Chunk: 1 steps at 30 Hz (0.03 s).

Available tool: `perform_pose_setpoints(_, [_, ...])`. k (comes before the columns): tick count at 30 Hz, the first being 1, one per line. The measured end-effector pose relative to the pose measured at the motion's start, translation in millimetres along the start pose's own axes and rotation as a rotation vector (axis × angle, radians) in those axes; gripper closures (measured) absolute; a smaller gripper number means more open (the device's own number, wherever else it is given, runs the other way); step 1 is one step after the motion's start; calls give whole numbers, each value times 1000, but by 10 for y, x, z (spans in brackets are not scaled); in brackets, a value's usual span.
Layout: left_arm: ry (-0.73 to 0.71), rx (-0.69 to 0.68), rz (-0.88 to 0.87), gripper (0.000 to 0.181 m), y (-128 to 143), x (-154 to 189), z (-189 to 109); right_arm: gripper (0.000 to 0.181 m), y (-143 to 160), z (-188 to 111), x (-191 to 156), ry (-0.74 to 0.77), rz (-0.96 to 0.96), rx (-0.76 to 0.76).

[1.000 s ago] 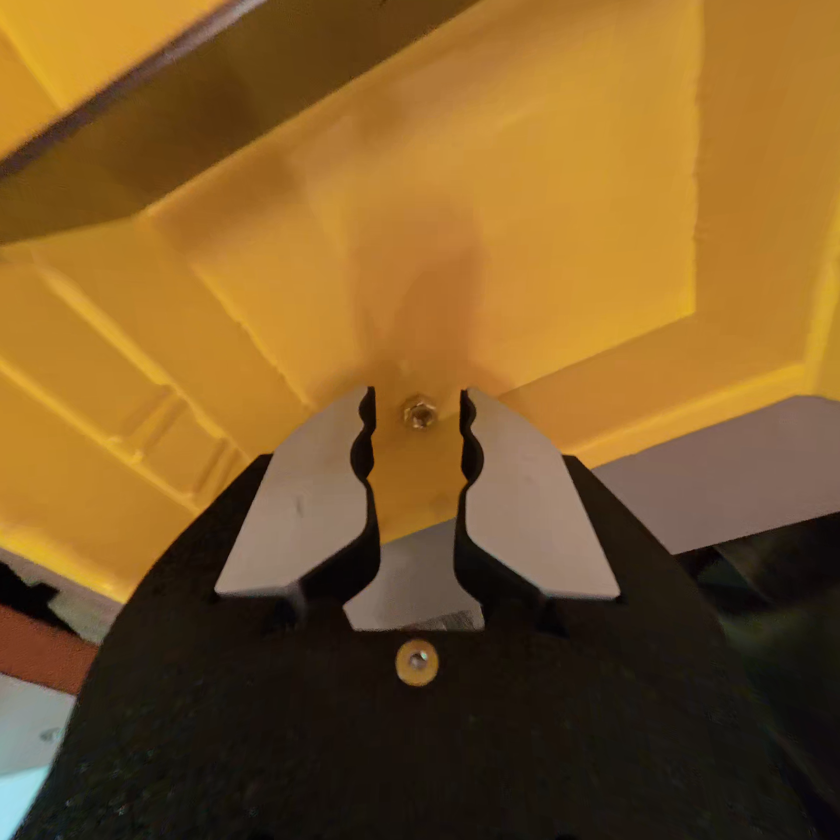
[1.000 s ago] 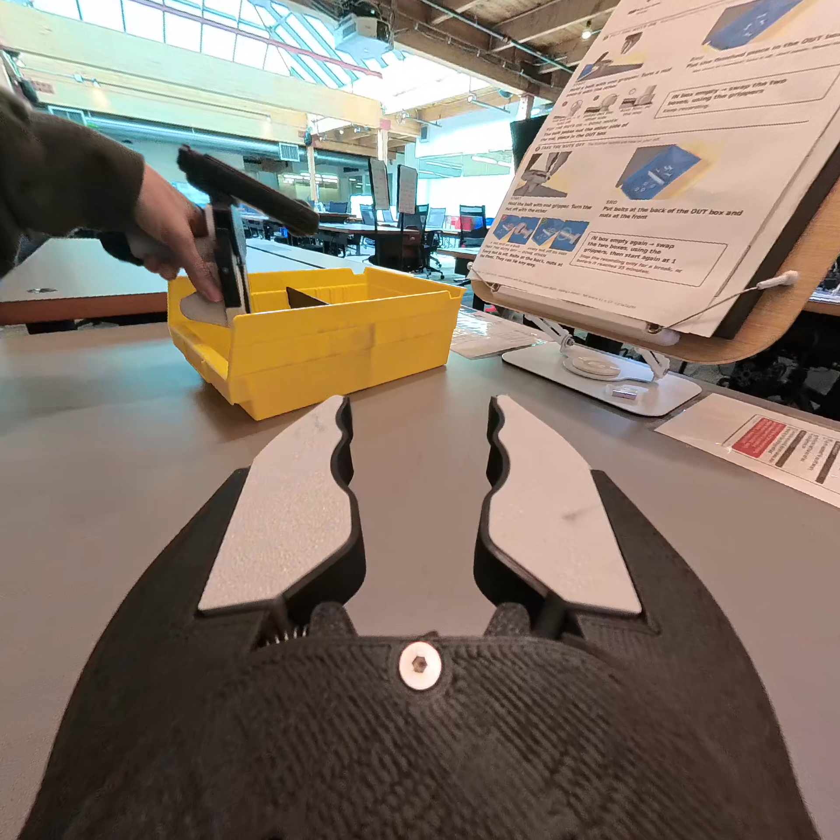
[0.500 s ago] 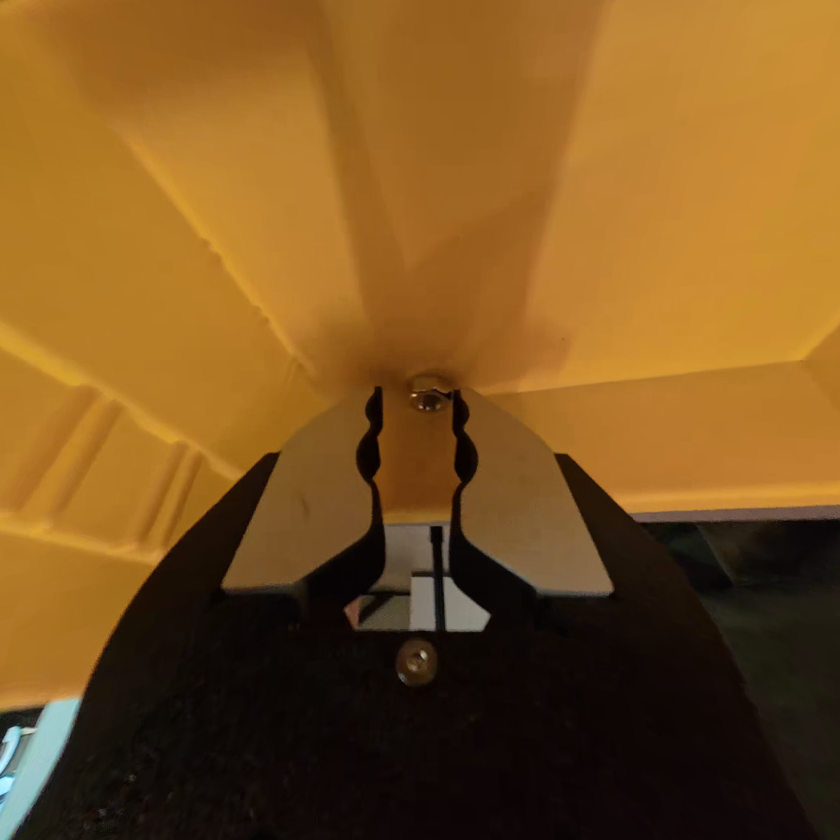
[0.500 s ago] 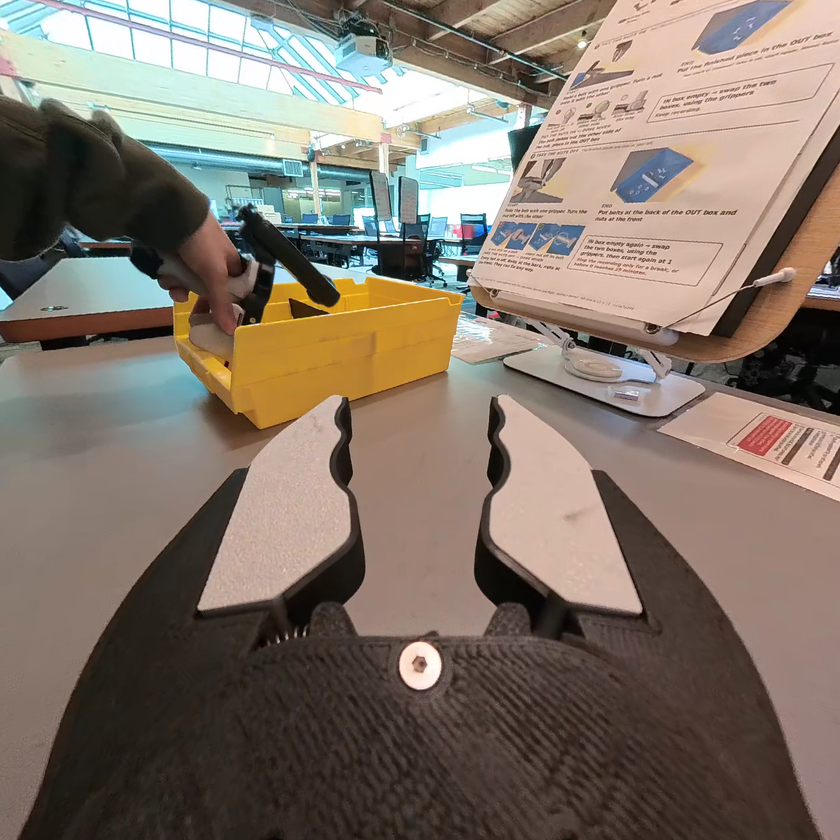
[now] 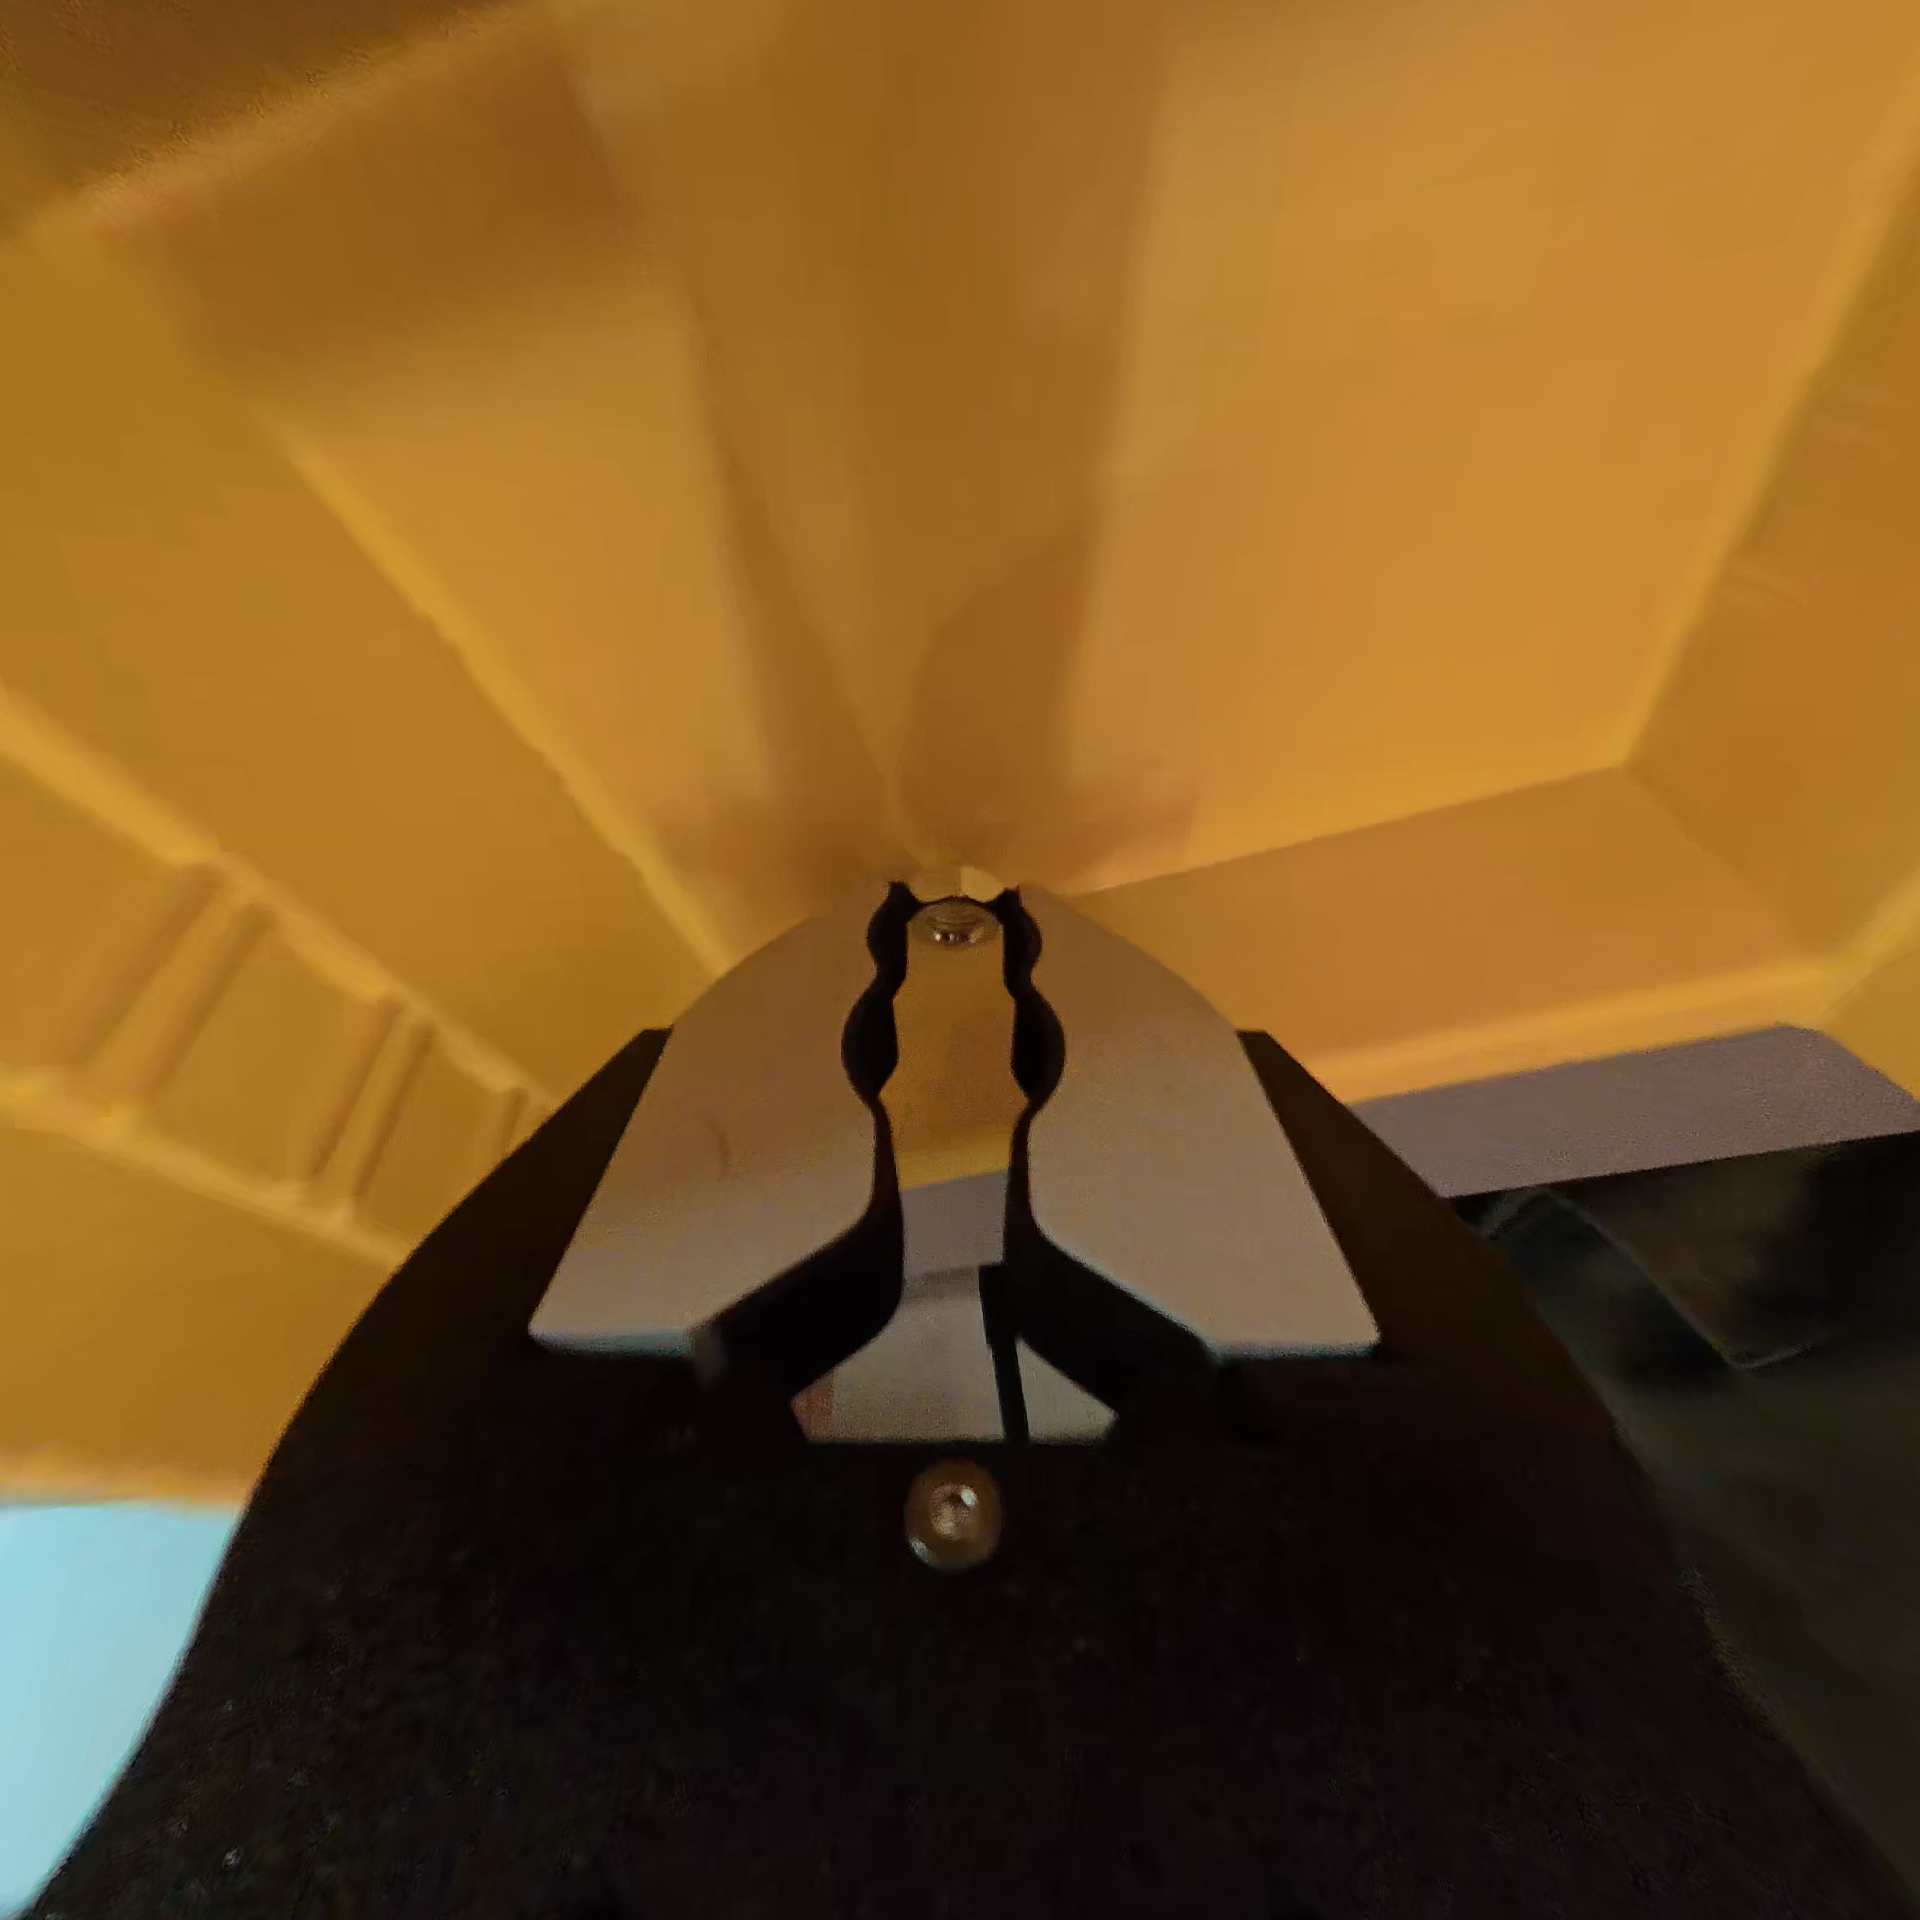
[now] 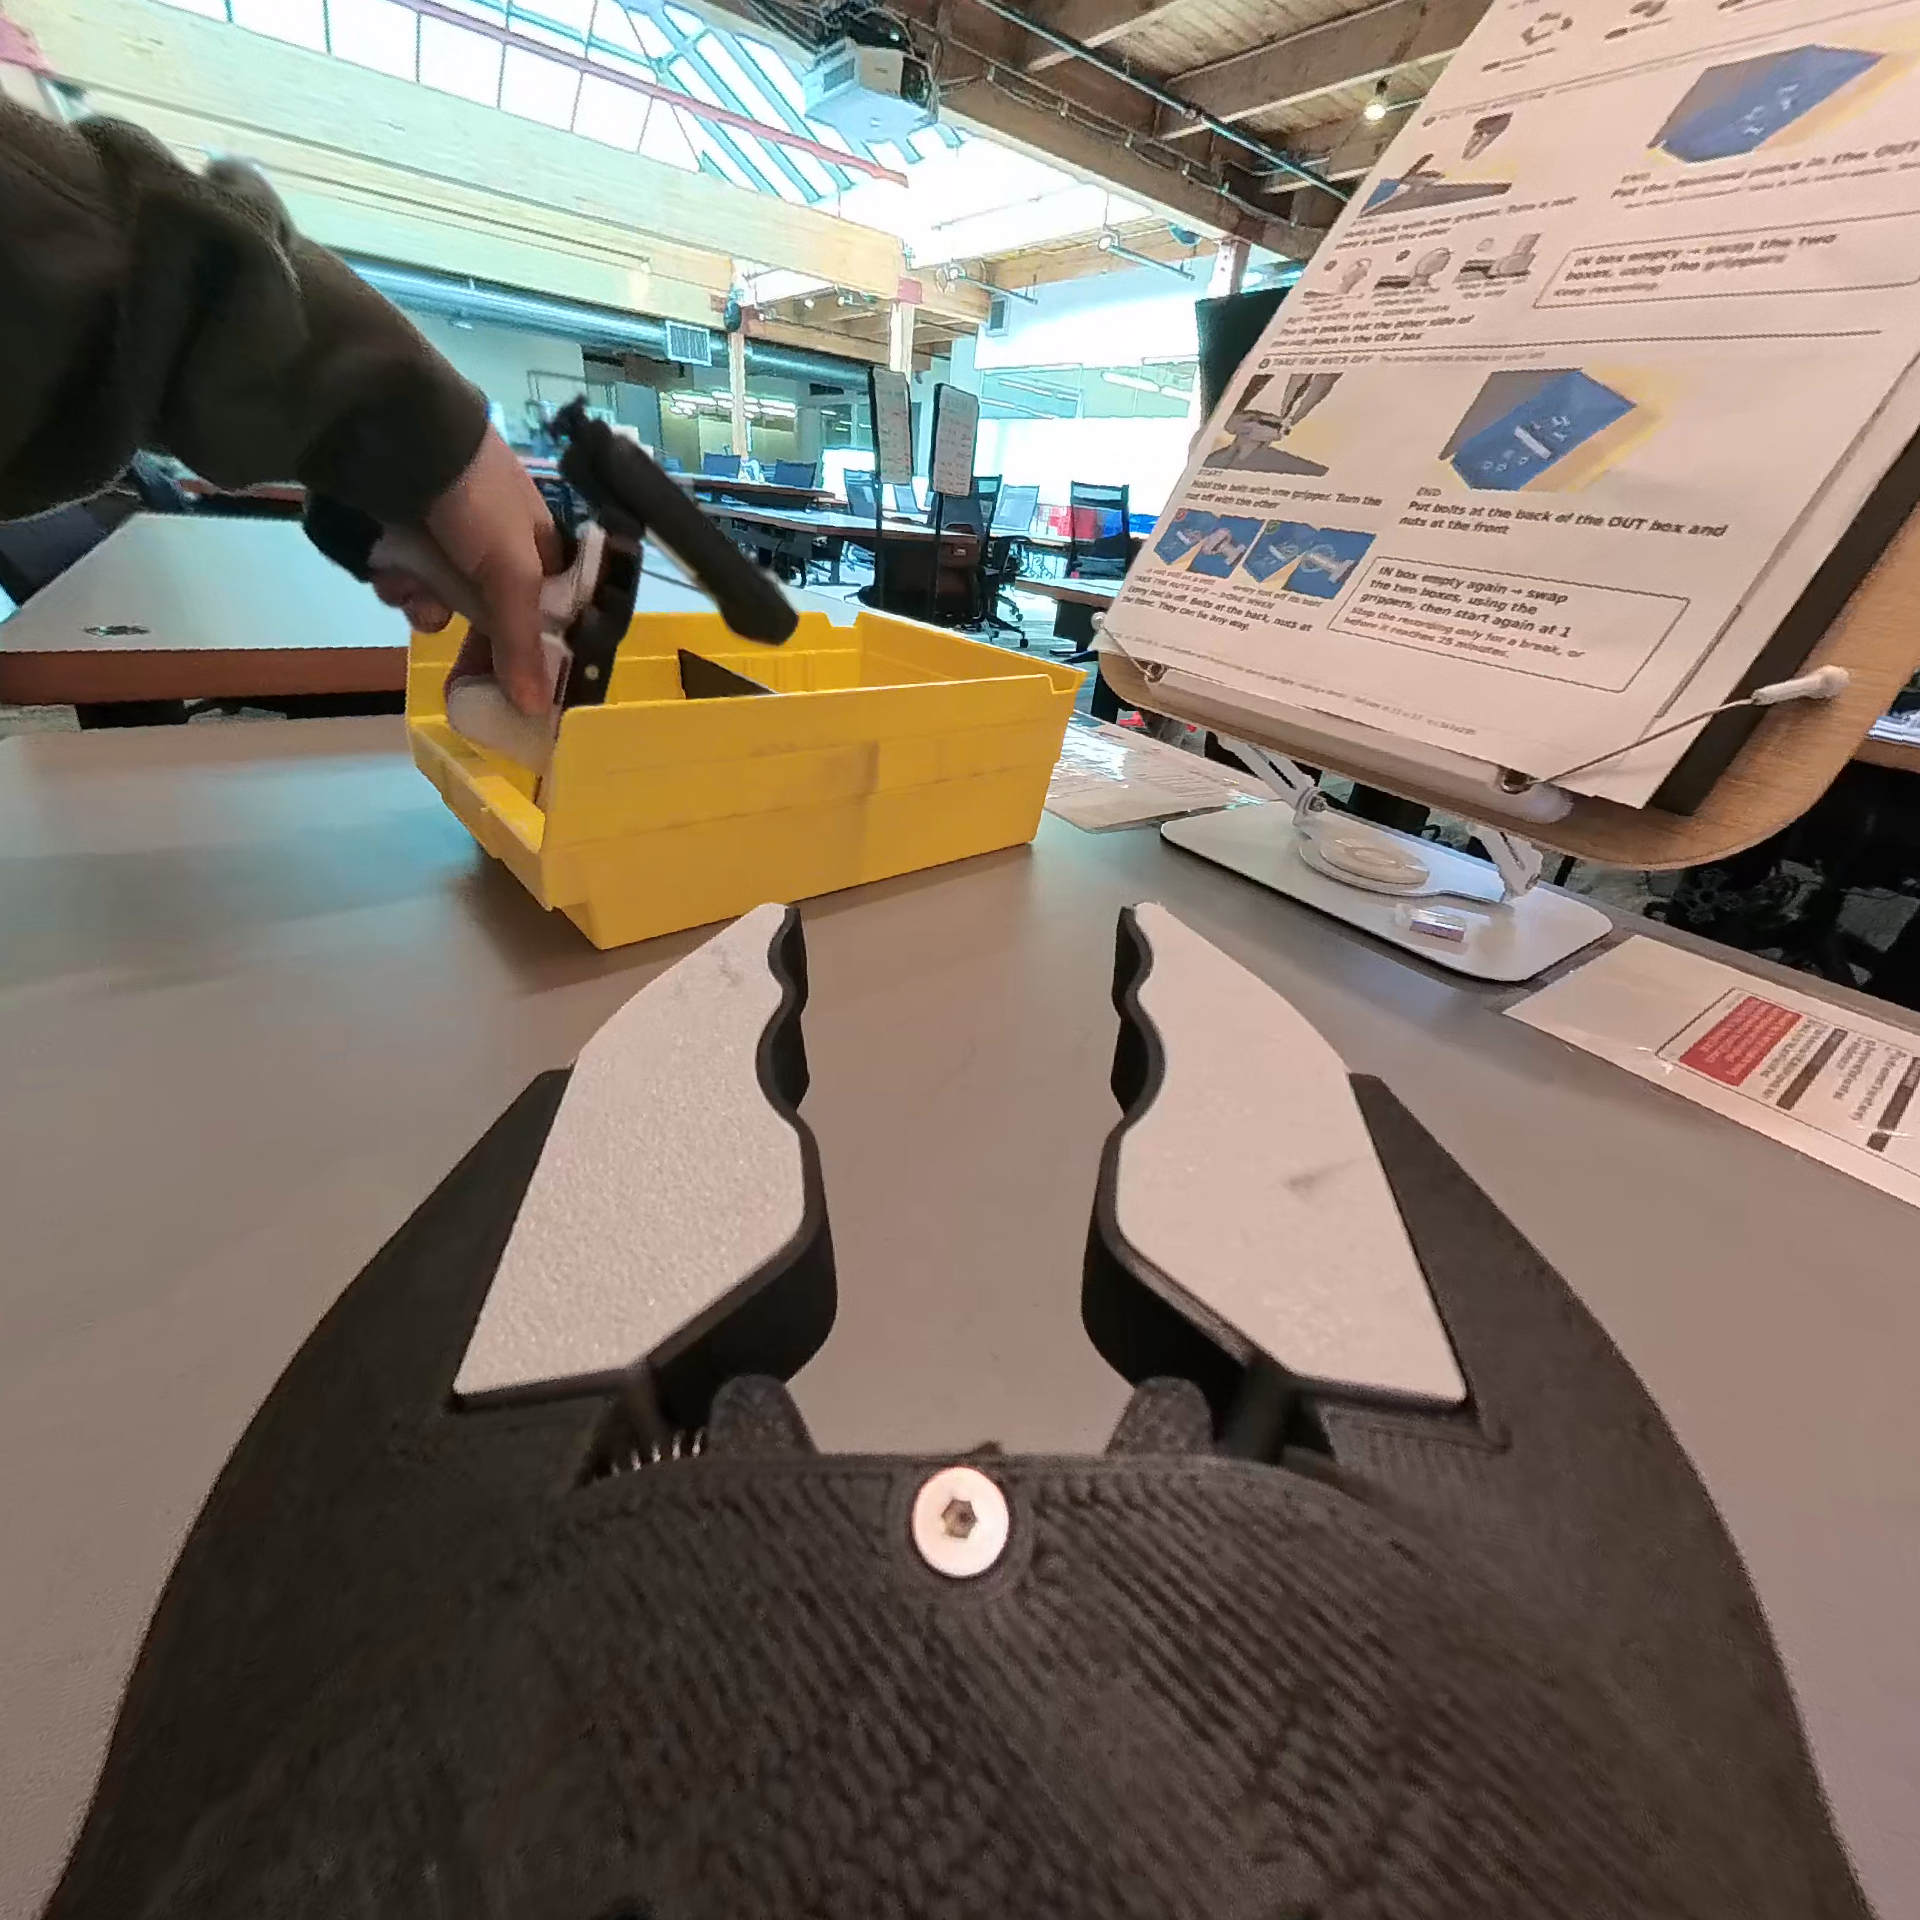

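In the left wrist view my left gripper point(image 5: 954, 894) is down inside a yellow bin point(image 5: 1351, 520). Its fingers are drawn close together and grip a small metal nut point(image 5: 956, 923) at their tips, against the bin's floor near a corner. In the right wrist view the same yellow bin point(image 6: 790, 800) stands on the grey table point(image 6: 260, 987). A person's hand point(image 6: 488, 592) holds the left gripper's black body point(image 6: 675, 540) tipped down into the bin's left end, so its fingertips are hidden. My right gripper point(image 6: 958, 920) is open and empty, low over the table in front of the bin.
A black divider point(image 6: 717, 675) stands inside the bin. A tilted stand with a printed sheet point(image 6: 1558, 436) and a white base point(image 6: 1382, 894) is at the right. A paper label point(image 6: 1787, 1060) and a laminated sheet point(image 6: 1132, 779) lie on the table.
The left gripper went deeper into the bin and tipped downward. Its fingers narrowed from a wide gap to a close grip around the nut. The right gripper stayed still.
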<state>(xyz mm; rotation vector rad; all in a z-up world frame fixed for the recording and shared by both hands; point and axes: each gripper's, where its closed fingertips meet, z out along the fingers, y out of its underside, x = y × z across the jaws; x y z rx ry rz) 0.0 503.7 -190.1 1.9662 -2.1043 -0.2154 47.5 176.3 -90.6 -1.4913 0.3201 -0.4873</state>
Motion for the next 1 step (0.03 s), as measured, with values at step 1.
perform_pose_setpoints(1, [10,72,25,164,-54,54,-116,125,5,0,-14,-4,-8,-4])
